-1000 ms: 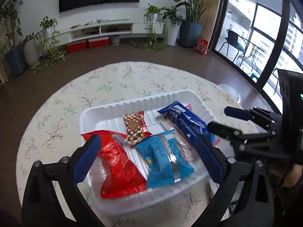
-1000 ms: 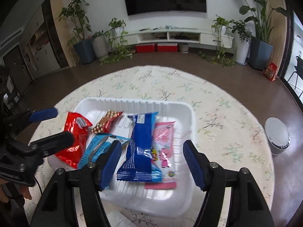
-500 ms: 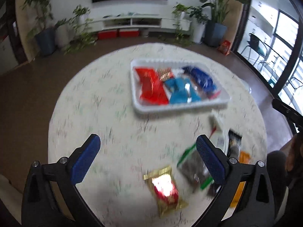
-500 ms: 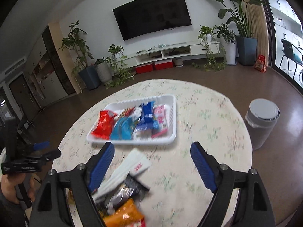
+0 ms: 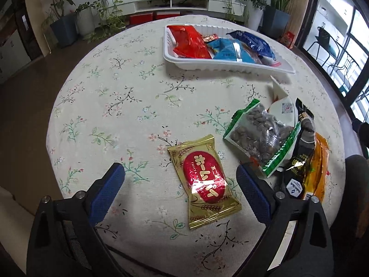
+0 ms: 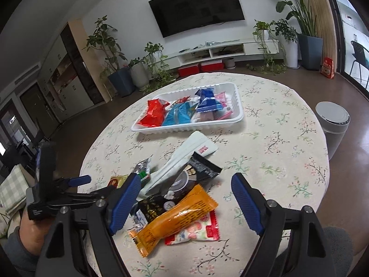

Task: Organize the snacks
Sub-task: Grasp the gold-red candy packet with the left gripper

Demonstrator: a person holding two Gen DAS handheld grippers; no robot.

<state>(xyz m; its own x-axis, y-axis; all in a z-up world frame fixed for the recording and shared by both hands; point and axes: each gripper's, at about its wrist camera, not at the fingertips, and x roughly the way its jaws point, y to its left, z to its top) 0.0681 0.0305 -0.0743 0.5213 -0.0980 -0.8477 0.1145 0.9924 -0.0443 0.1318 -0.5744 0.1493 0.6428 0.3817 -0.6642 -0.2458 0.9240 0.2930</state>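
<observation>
Left wrist view showed the white tray (image 5: 230,65) at the far side of the round floral tablecloth (image 5: 110,106), holding a red packet (image 5: 191,43), a light blue packet (image 5: 227,50) and a dark blue packet (image 5: 253,42), with a pink one (image 6: 219,99) at its right end. The gold packet (image 5: 204,180) lay between the wide-spread fingers of the left gripper (image 5: 180,191); its red oval read "FUJIYA" above Japanese lettering. Just right lay a green-edged clear bag of nuts (image 5: 260,133), overlapping a white packet (image 5: 283,106) and a black packet (image 5: 299,161). The right gripper (image 6: 184,203), also spread and empty, hung over an orange packet (image 6: 175,217) that lay across a red-edged sweet packet (image 6: 198,230). A grey bin (image 6: 332,120) stood on the floor beside the table.
</observation>
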